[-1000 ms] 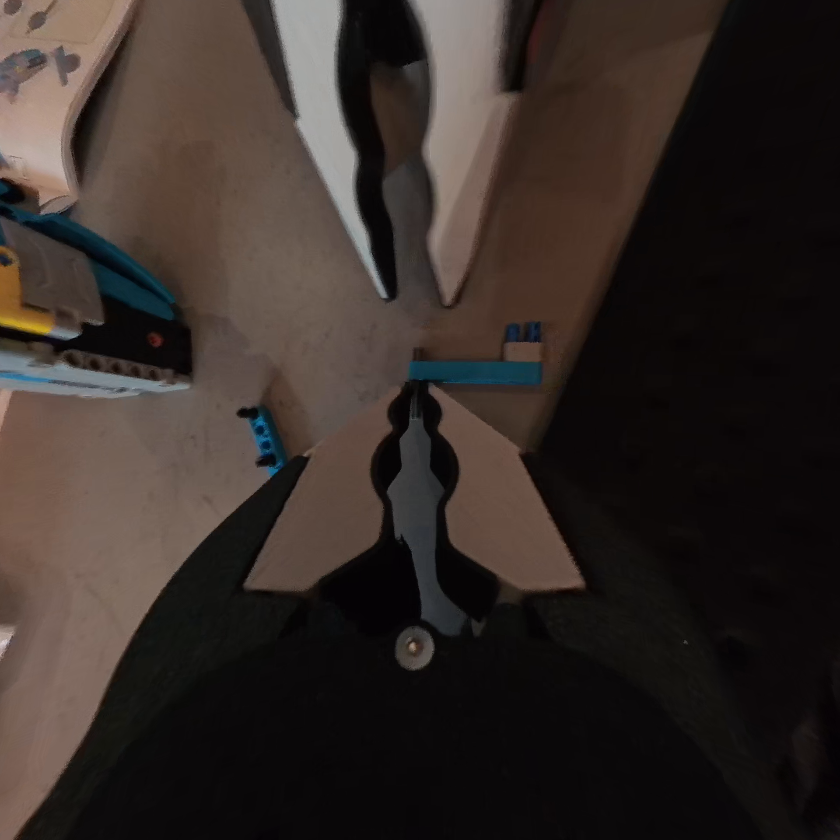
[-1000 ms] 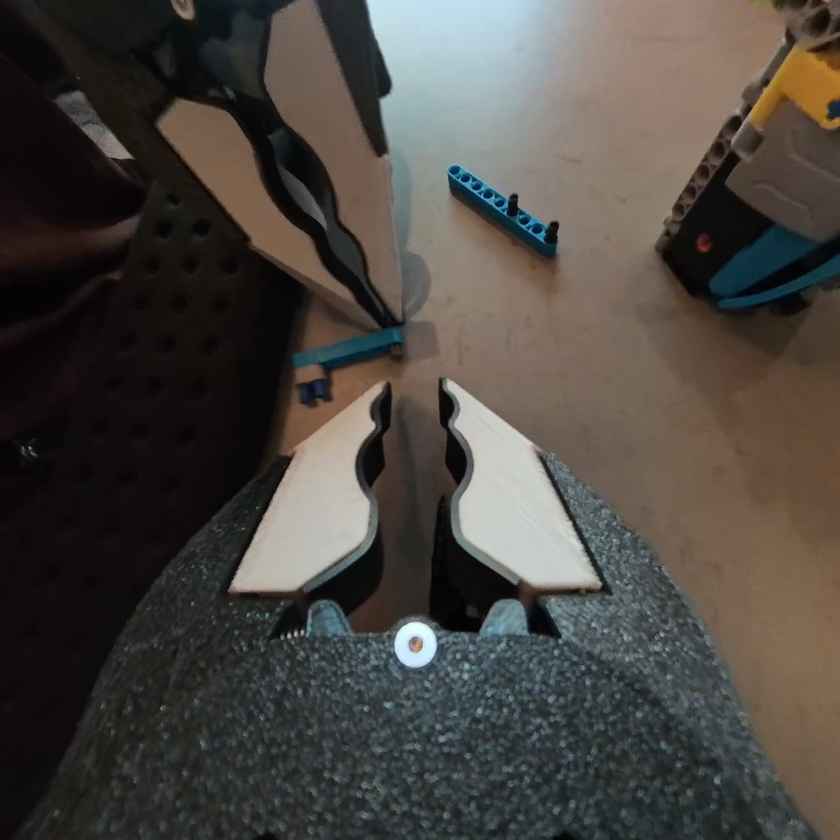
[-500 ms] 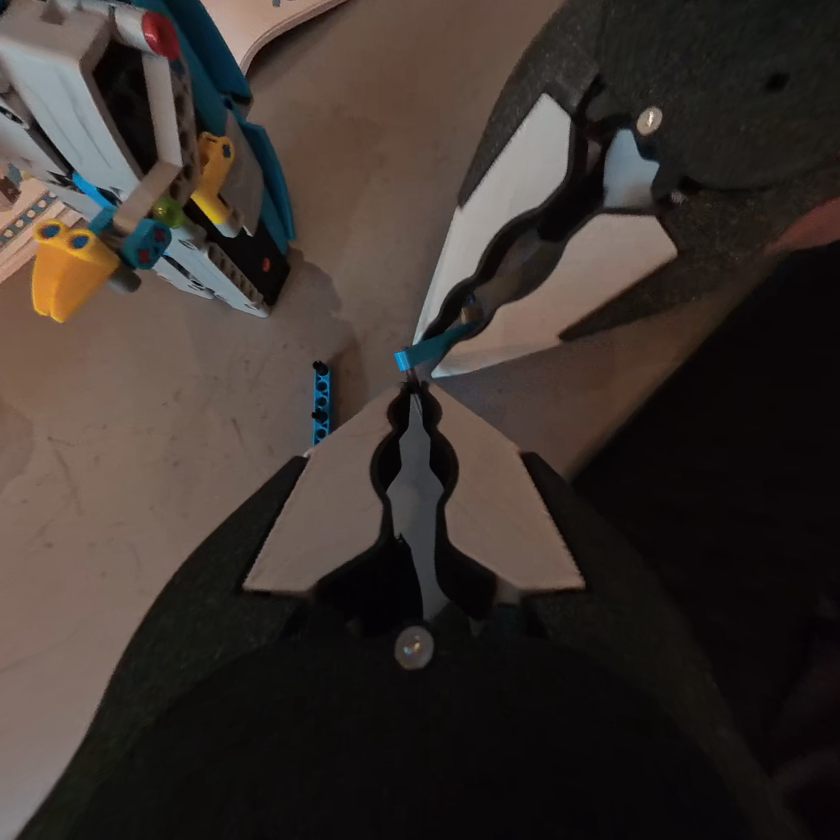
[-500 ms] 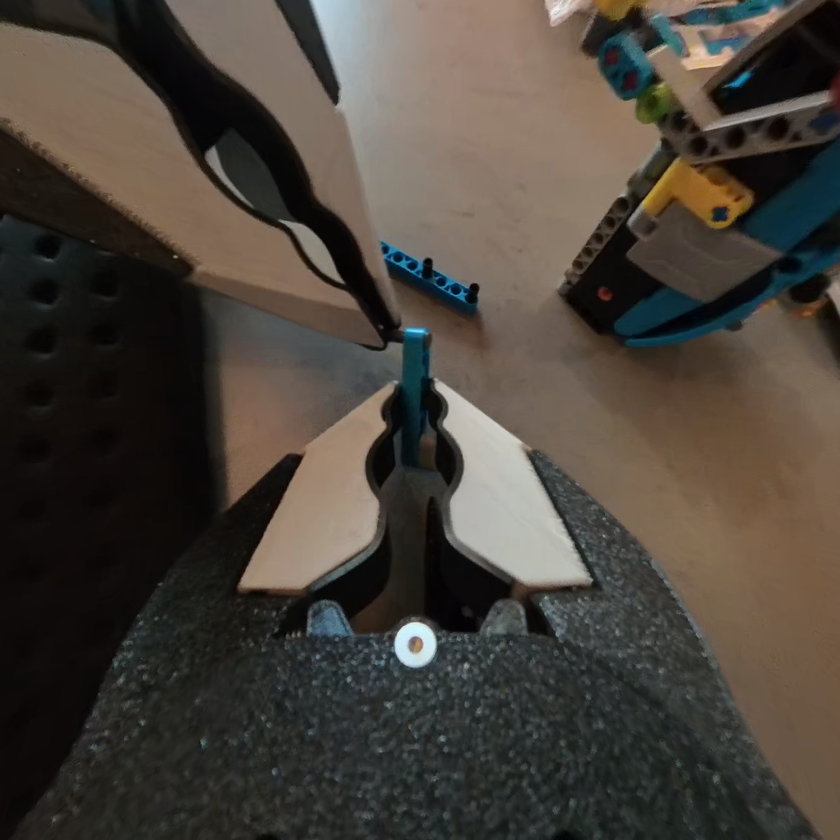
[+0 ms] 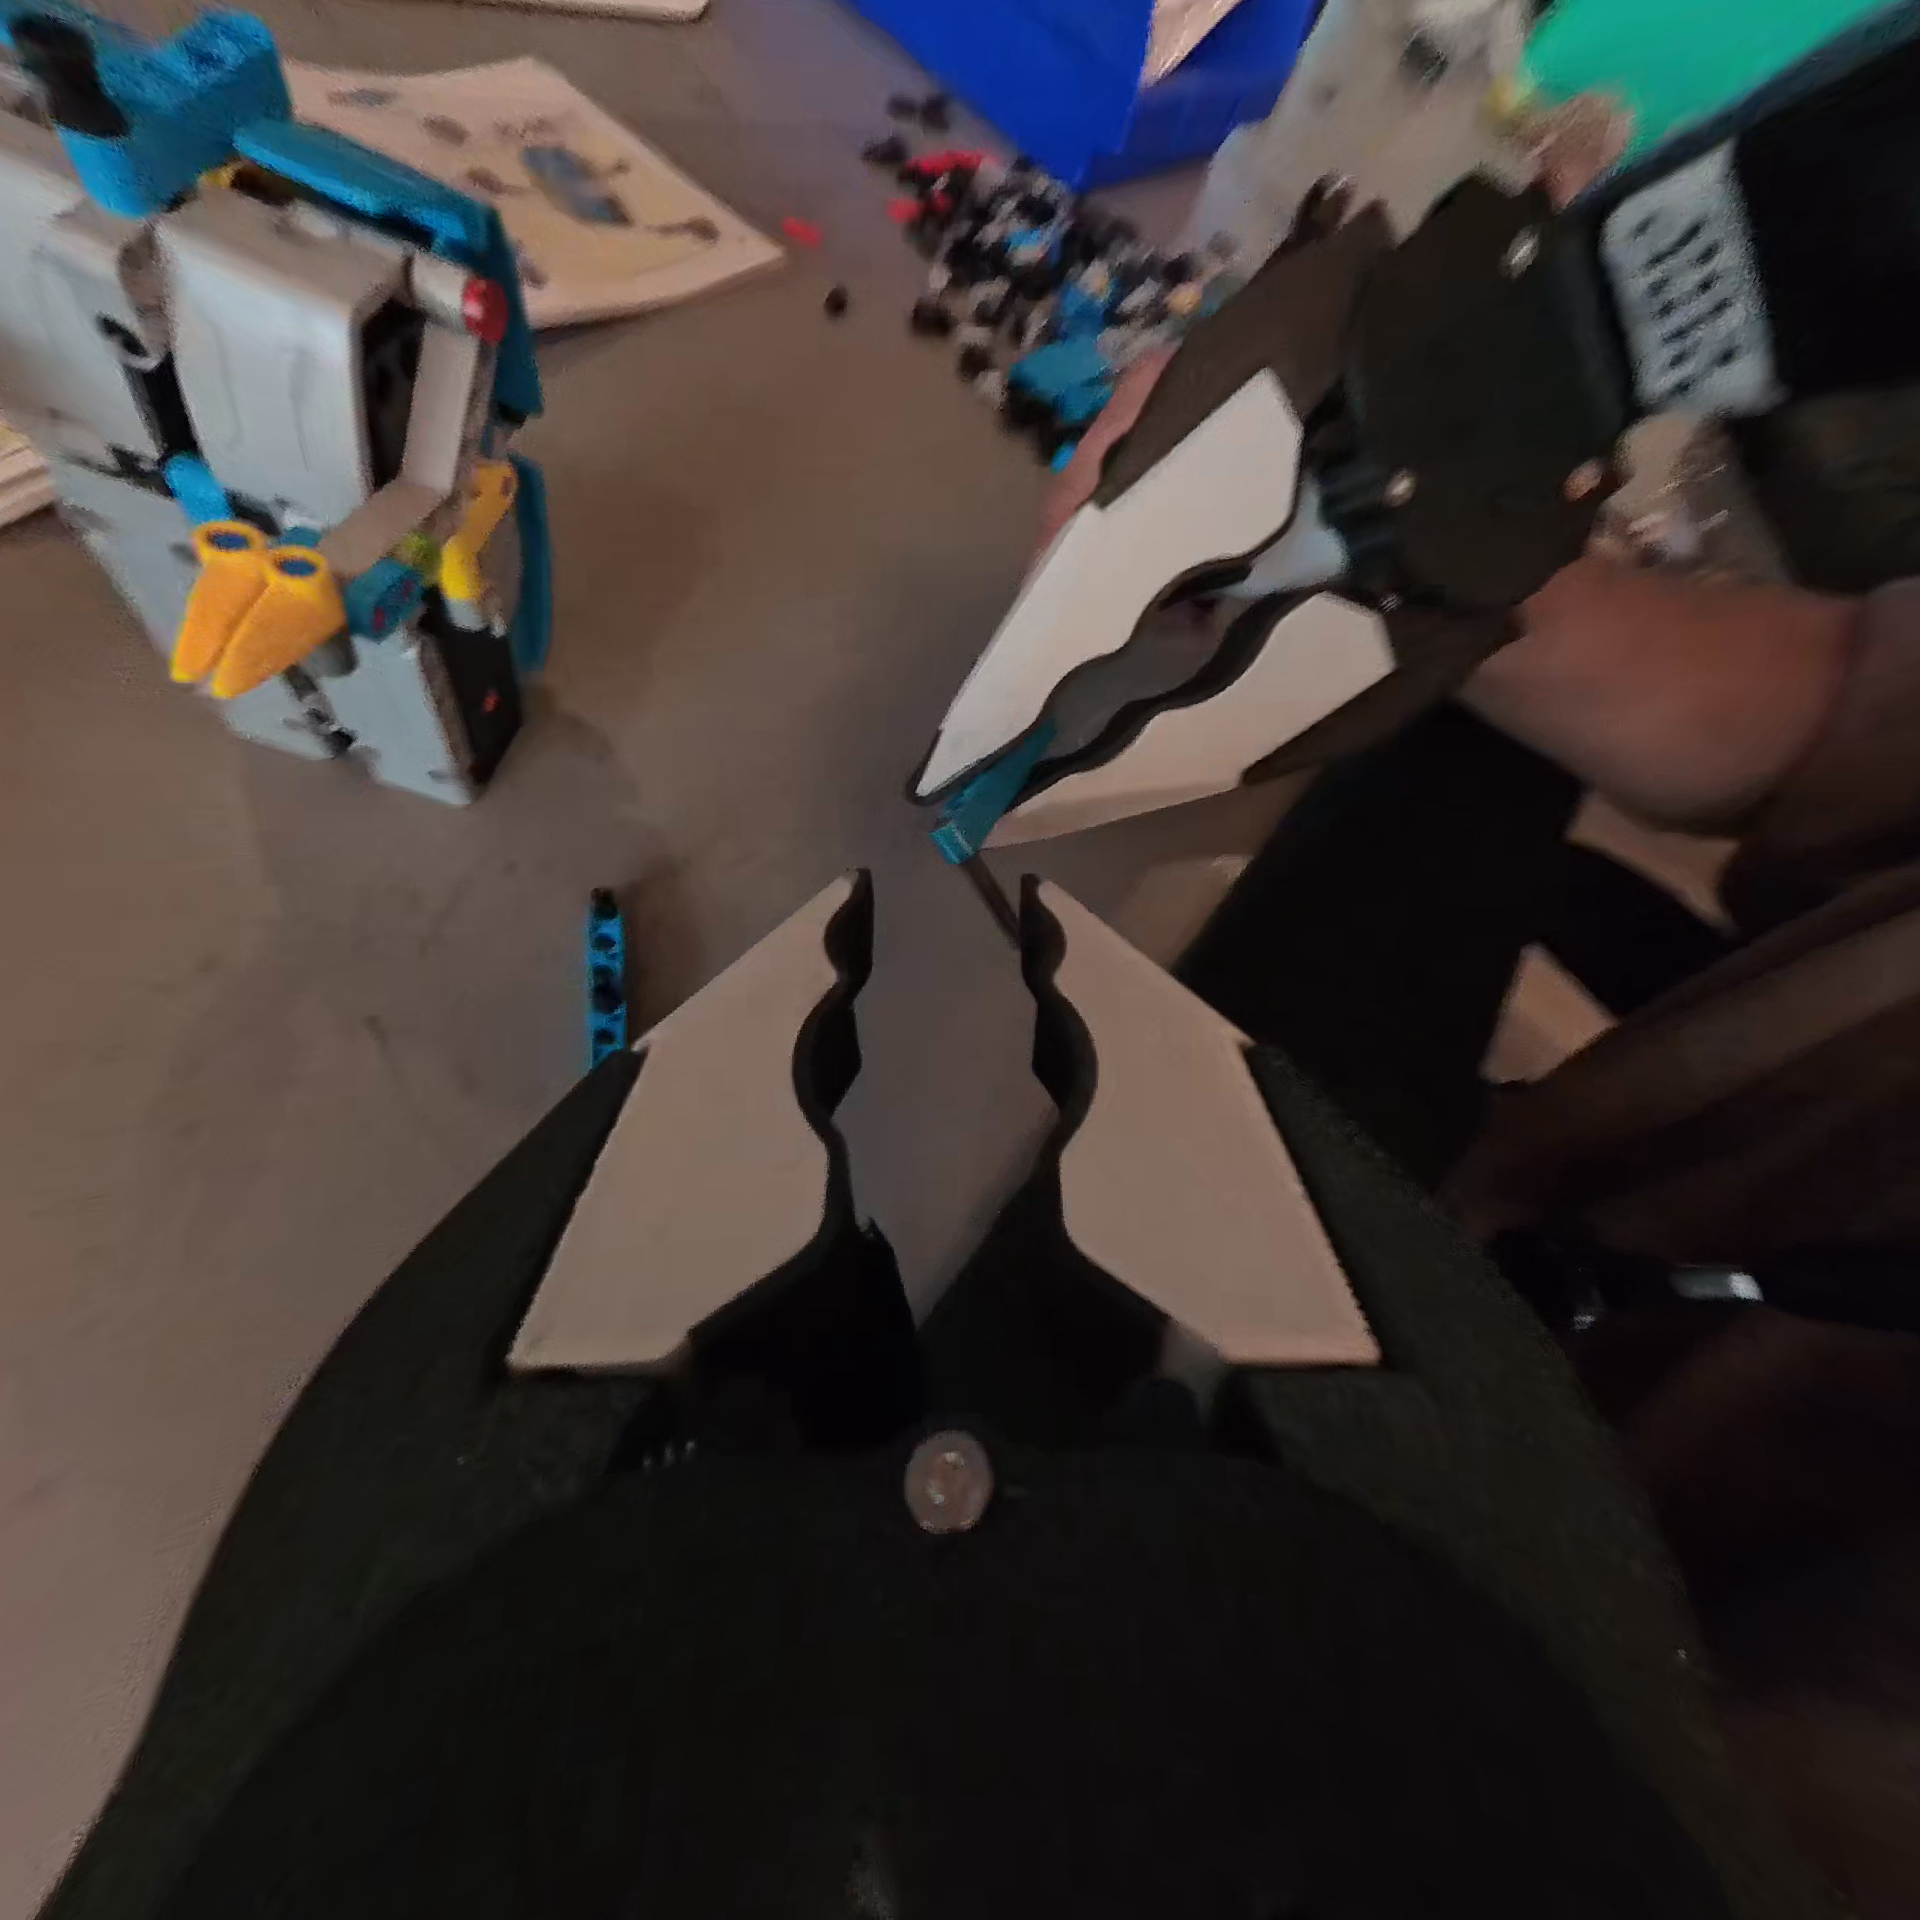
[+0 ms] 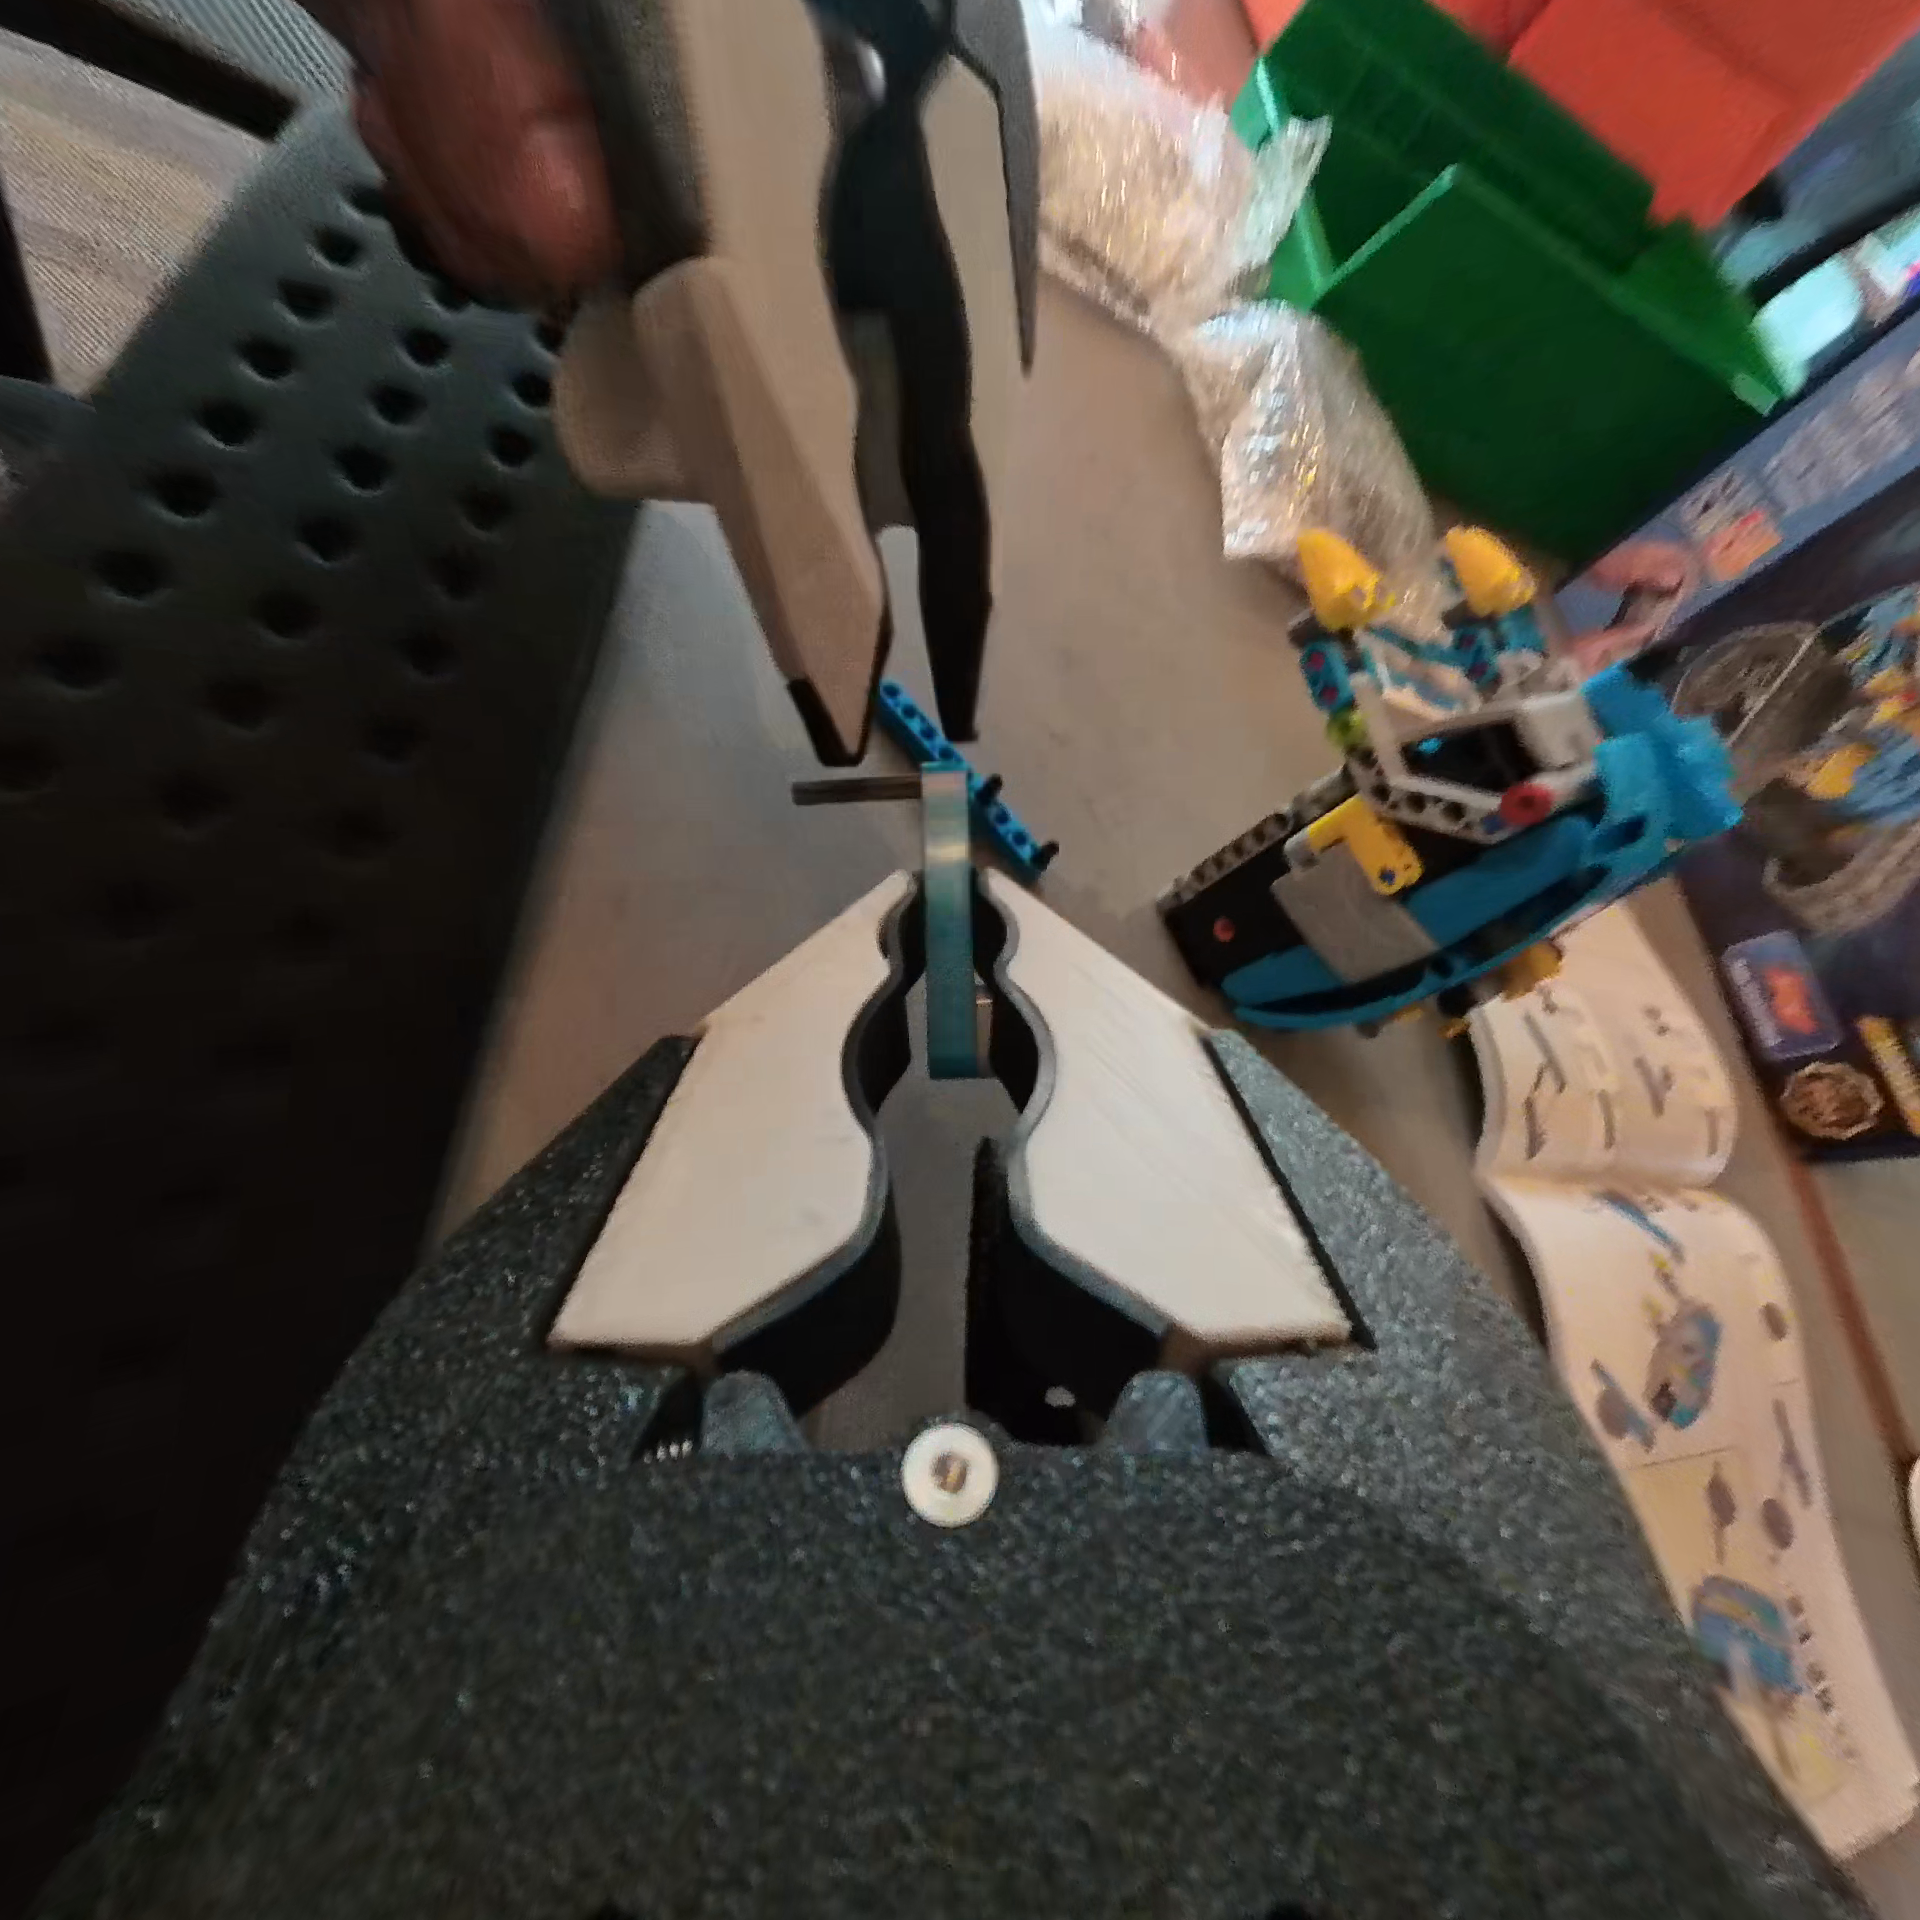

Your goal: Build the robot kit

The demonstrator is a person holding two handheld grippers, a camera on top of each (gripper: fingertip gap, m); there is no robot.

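Observation:
My right gripper [image 6: 948, 883] is shut on a teal beam [image 6: 948, 935] and holds it upright above the table. A thin dark axle [image 6: 852, 795] sticks out sideways from the beam's top end. My left gripper [image 5: 945, 888] is open and empty, its fingertips just short of that axle [image 5: 992, 909]. In the left wrist view the right gripper [image 5: 961, 805] comes in from the upper right with the beam [image 5: 987, 795] in its tips. In the right wrist view the left gripper [image 6: 902, 727] hangs open just beyond the beam.
A blue beam with black pins [image 5: 606, 977] lies on the table. A white, teal and yellow brick model [image 5: 312, 499] stands at left. A booklet [image 6: 1662, 1351], a printed box [image 6: 1818, 831], green bins [image 6: 1507, 312], a blue bin [image 5: 1060, 73] and loose parts [image 5: 1039, 281] lie around. A black perforated surface [image 6: 260, 520] borders the table. The grippers are tip to tip, or close to it.
My left gripper, shut at the beam's end before, has opened and drawn back a little. My right gripper closed on the beam and both have lifted off the table.

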